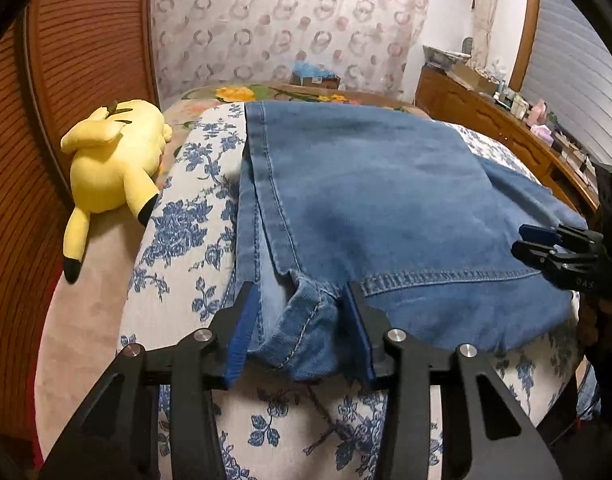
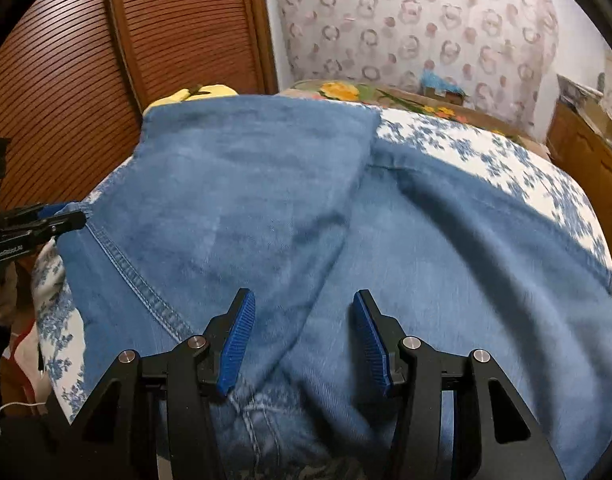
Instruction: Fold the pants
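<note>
Blue jeans (image 1: pixel 365 200) lie folded on a bed with a blue-flowered sheet (image 1: pixel 186 208). In the left wrist view my left gripper (image 1: pixel 300 292) stands at the near left corner of the jeans, and a bunched hem fills the gap between its blue pads (image 1: pixel 242 332), which press on it. The right wrist view shows that gripper (image 2: pixel 74 216) at the left edge with denim at its tip. My right gripper (image 2: pixel 302 296) hovers open over the jeans (image 2: pixel 246 208), a fold edge running flat beneath its fingers. It also shows at the right edge of the jeans, right gripper (image 1: pixel 525 240).
A yellow plush toy (image 1: pixel 110 168) lies on the bed's left side by a slatted wooden door (image 1: pixel 86 40). A wooden dresser (image 1: pixel 485 120) with clutter runs along the right. A flowered blanket (image 1: pixel 234 92) covers the bed's far end, below a patterned curtain (image 1: pixel 286 20).
</note>
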{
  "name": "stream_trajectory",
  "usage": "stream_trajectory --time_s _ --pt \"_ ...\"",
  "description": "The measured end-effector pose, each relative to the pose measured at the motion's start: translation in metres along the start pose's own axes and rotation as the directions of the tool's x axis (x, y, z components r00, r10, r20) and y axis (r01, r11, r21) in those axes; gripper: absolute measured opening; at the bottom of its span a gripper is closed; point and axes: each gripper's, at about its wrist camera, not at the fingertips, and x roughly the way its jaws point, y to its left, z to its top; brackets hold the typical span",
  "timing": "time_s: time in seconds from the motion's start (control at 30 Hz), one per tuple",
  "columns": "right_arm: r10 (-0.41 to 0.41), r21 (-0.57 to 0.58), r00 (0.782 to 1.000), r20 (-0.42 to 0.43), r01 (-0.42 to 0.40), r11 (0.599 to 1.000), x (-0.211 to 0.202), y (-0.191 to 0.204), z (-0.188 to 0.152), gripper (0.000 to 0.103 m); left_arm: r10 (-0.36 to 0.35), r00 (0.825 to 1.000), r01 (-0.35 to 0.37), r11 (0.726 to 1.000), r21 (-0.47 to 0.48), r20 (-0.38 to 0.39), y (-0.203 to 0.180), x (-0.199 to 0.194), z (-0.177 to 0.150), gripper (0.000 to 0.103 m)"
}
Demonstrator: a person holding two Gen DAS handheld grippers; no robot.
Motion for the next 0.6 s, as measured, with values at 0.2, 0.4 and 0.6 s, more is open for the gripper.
stream_trajectory --time_s 0.2,0.4,0.6 --pt "-0.02 0.006 1.0 0.02 0.02 1.0 -0.005 0.004 -0.004 0.053 -0.013 1.0 0.013 0.999 0.033 0.021 -0.008 -0.006 -0.001 0.015" --pt "0.0 0.013 0.999 0.049 -0.001 1.0 -0.007 0.005 -0.008 0.054 -0.002 0.995 0.002 1.0 0.001 0.1 0.001 -0.032 0.0 0.014" --pt "0.001 0.002 0.998 0.065 -0.001 1.0 -0.009 0.003 -0.014 0.054 0.014 0.998 -0.013 1.0 -0.018 0.065 0.008 -0.029 -0.002 0.014"
